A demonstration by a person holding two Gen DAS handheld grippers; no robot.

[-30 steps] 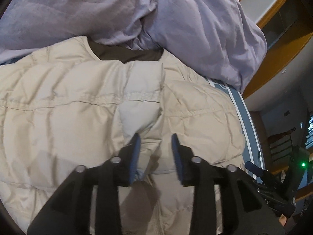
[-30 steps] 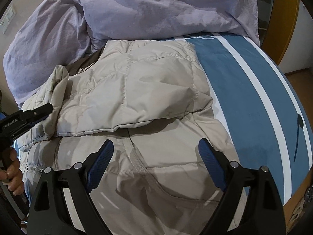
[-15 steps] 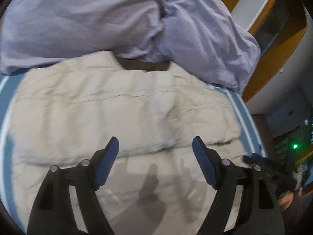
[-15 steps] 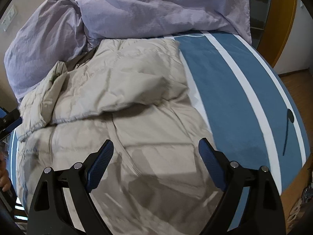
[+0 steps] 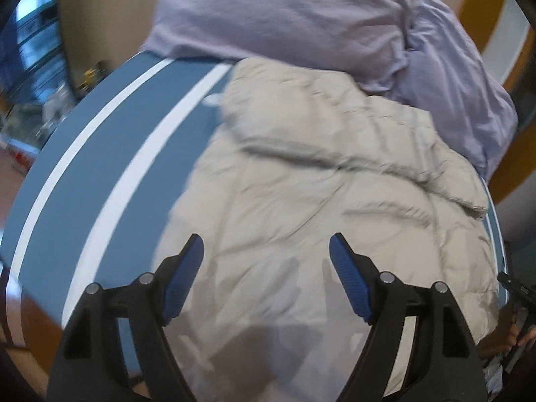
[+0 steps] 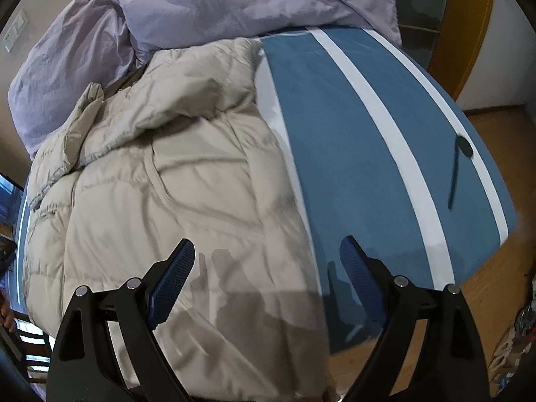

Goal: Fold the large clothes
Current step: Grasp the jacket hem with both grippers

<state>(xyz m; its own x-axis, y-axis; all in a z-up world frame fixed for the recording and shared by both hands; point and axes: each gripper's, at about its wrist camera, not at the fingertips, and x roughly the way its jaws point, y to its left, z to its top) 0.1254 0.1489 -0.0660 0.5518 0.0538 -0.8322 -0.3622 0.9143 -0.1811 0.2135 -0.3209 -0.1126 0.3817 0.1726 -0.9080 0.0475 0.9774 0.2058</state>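
A blue white-striped bed (image 6: 351, 140) carries a lilac duvet (image 6: 207, 3) heaped at 12 o'clock. The beige puffer jacket (image 6: 187, 181) lies sleeves-folded toward 9 o'clock, bare sheet from 1 to 4. The left gripper (image 5: 266, 258) and right gripper (image 6: 268, 261) hover above it, jaws apart, empty.

The jacket (image 6: 174, 181) lies on the bed (image 6: 351, 140), with the duvet (image 6: 214, 3) heaped behind it.
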